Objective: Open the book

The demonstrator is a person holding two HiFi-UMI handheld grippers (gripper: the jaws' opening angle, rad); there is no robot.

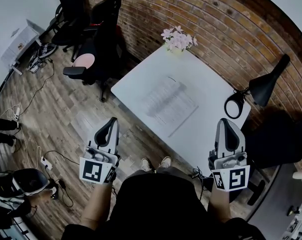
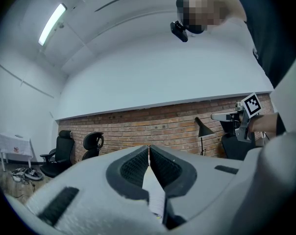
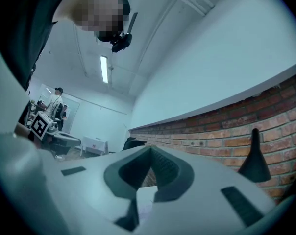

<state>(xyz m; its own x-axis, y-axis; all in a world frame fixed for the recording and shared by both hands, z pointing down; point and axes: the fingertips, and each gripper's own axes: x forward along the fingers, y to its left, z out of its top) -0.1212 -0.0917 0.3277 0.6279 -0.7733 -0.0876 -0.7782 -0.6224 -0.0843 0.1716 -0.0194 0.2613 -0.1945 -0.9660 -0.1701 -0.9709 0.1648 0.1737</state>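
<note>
My L claw (image 1: 112, 121) and R claw (image 1: 225, 123) are up near my body, pointing fwd on the near side of the table (image 1: 141, 79), well apart from each other. Both closed, pads tip to tip, nothing between them. Book (image 1: 169, 104) lies flat mid-table, well ahead of both claws, pages showing, already open; neither claw touches it. Black lamp (image 1: 261, 86) at table's R side. Pink flowers (image 1: 177, 39) at far edge by brick wall (image 1: 216, 19). Office chairs (image 1: 98, 34) far L on wood floor (image 1: 56, 114).
</note>
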